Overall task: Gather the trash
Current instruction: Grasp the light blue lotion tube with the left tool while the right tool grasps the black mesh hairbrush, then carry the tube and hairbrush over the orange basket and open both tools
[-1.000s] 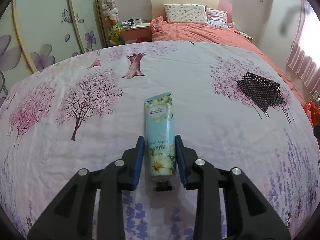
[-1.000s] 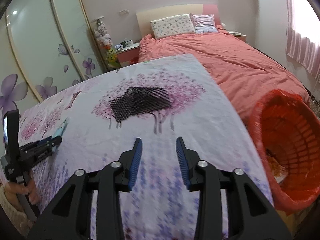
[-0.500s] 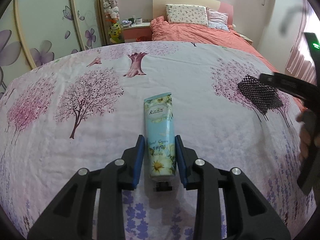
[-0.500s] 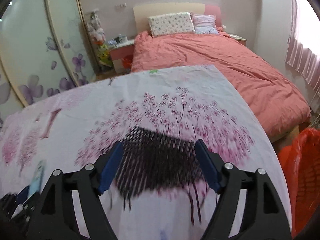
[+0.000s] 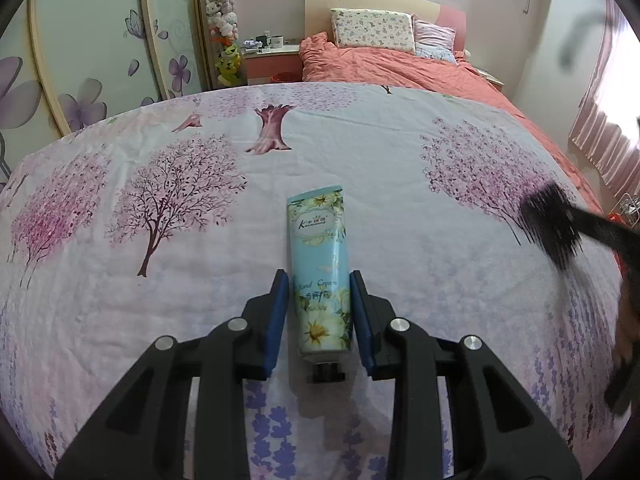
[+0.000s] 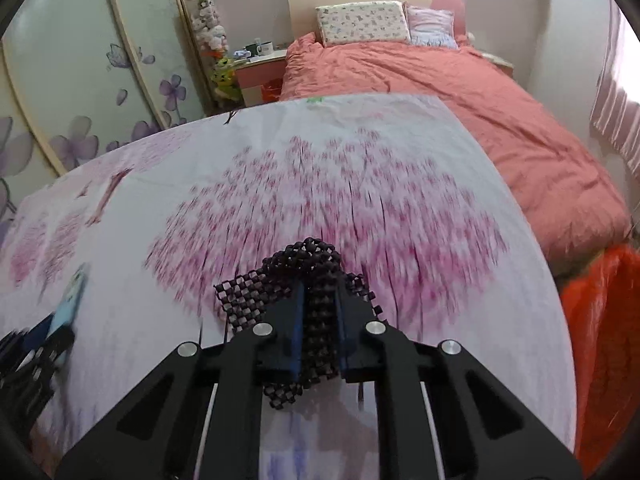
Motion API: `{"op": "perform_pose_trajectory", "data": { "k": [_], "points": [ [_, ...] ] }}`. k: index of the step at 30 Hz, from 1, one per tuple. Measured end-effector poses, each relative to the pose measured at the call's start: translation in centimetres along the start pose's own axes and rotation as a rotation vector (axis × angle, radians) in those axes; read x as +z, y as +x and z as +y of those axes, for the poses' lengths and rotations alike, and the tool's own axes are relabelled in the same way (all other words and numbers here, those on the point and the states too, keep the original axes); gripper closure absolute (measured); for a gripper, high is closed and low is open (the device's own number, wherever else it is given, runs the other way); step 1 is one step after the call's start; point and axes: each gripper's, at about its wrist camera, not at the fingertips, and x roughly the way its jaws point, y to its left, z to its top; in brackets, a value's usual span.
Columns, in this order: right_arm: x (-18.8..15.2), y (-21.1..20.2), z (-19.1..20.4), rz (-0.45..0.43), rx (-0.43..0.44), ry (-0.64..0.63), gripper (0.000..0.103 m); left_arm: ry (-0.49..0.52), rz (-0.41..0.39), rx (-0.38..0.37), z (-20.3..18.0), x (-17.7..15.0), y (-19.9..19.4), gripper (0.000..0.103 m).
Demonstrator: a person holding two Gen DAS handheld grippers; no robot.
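Note:
A light-blue hand cream tube [image 5: 320,268] with a black cap lies on the tree-print sheet [image 5: 160,200]. My left gripper [image 5: 319,280] straddles its lower half, jaws open on both sides, the right pad close to it. My right gripper [image 6: 320,300] is shut on a black beaded mesh mat [image 6: 304,268] and holds it bunched above the sheet. The mat [image 5: 552,228] also shows blurred at the right of the left wrist view. The tube [image 6: 72,300] and left gripper show at the left edge of the right wrist view.
A red trash basket [image 6: 600,320] stands off the sheet's right edge. A pink bed [image 6: 460,92] with pillows lies beyond. A nightstand [image 5: 272,60] and wardrobe doors with flowers [image 5: 80,80] are at the back left.
My right gripper moved onto the black mat, closed on it and lifted it off the sheet. My left gripper stayed around the tube.

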Motion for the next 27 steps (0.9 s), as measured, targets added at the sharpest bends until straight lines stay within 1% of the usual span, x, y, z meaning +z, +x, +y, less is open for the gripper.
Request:
{"op": "perform_pose_trajectory", "data": {
  "k": [3, 5, 7, 14, 18, 20, 23, 27],
  "points": [
    [-1.9, -1.4, 0.0, -0.004, -0.015, -0.010, 0.090, -0.018, -0.004, -0.029, 0.5, 0.0, 0.0, 0.070],
    [-2.4, -1.8, -0.1, -0.014, -0.035, -0.025, 0.090, -0.038, -0.008, -0.059, 1.0, 0.0, -0.1, 0.070],
    [-2.6, -1.6, 0.1, -0.031, -0.053, -0.039, 0.090, -0.046, -0.010, -0.069, 1.2, -0.1, -0.1, 0.070],
    [-2.4, -1.3, 0.0, -0.029, -0.060, -0.033, 0.089, -0.003, -0.005, -0.010, -0.1, 0.3, 0.1, 0.070],
    [-2.4, -1.3, -0.6, -0.029, -0.030, -0.009, 0.089, 0.005, -0.001, 0.018, -0.5, 0.5, 0.3, 0.070],
    [-2.5, -1.5, -0.9, -0.030, -0.020, -0.002, 0.089, 0.009, -0.003, 0.028, -0.9, 0.5, 0.3, 0.074],
    [-2.7, -1.8, -1.3, -0.041, -0.003, 0.017, 0.091, 0.023, -0.009, 0.031, -1.3, 0.4, 0.2, 0.074],
    [-3.5, -3.7, -2.4, -0.071, 0.033, 0.071, 0.091, 0.047, -0.039, 0.040, -2.1, 0.2, -0.7, 0.074]
  ]
}}
